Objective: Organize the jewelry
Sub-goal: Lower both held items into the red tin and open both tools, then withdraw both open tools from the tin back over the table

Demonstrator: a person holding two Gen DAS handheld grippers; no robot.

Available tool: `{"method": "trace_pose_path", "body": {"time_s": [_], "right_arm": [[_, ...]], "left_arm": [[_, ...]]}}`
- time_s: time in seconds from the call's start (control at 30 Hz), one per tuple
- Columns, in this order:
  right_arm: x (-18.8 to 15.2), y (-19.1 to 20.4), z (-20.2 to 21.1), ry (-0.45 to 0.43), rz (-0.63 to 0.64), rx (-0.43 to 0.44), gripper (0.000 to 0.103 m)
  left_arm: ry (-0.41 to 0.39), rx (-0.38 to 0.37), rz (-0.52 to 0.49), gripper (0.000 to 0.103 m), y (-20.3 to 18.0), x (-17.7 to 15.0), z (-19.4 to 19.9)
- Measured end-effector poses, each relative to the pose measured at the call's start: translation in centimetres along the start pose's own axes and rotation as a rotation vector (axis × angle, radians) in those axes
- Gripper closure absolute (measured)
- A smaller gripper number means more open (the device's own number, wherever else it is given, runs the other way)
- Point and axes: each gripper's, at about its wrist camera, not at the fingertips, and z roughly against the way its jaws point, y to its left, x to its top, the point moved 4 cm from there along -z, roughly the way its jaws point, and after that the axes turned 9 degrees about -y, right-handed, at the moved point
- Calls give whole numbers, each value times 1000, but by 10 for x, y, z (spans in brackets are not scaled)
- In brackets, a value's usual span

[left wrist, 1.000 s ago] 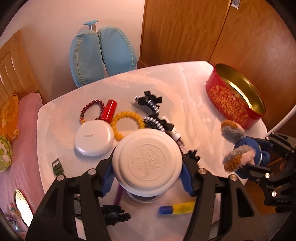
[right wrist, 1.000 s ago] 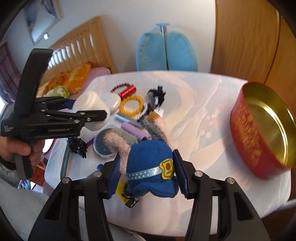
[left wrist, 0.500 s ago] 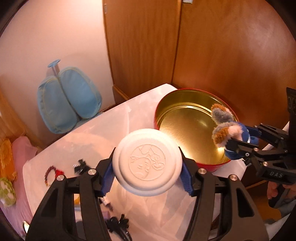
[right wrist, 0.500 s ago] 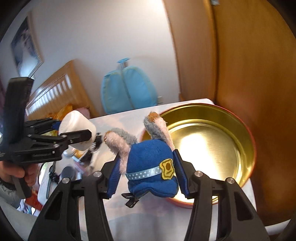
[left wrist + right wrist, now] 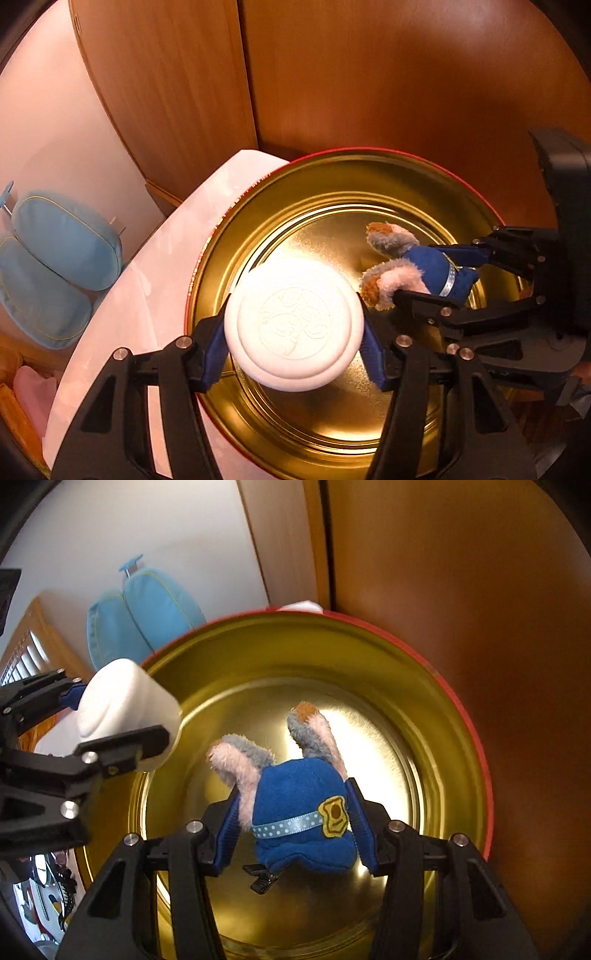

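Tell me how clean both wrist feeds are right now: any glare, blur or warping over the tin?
Left wrist: strong glare washes out the white round case and the gold floor of the tin; fisheye bends the wooden doors. Right wrist: a bright hotspot on the tin floor behind the blue plush clip; the white case is overexposed; the tin's red rim looks smeared.

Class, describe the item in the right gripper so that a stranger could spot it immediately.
Find the big round tin, red outside, gold inside. Over its middle the right gripper grips a small blue plush hat. Unlike the smooth white jar beside it, it has furry ears and a yellow badge.
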Motion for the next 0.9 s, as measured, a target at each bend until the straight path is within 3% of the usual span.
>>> {"method": "trace_pose_path", "body": {"time_s": [0.13,0.2,0.27,0.53,0.67,0.77,0.9], "right_arm": [[4,3,7,-13,46,-67,35],[6,-4,12,-29,4,-60,16],[7,-9,23,-67,-41,-40,10],[3,-12,72,-156,-89,7,7],[-5,-11,103,-191,-81,14,6],[-10,-4,123,-213,-74,43,5],[-15,28,140,-241,-12,145,4]], "left_arm": [[23,3,-5,43,7,-6,-8],[20,18,-10,43,11,-4,-7],[20,26,-12,43,16,-3,-5],[44,24,-69,38,-8,-14,3],[23,-46,49,28,-15,-19,28],[-19,-7,95,24,-13,-25,54],[-74,64,207,19,1,-51,104]]}}
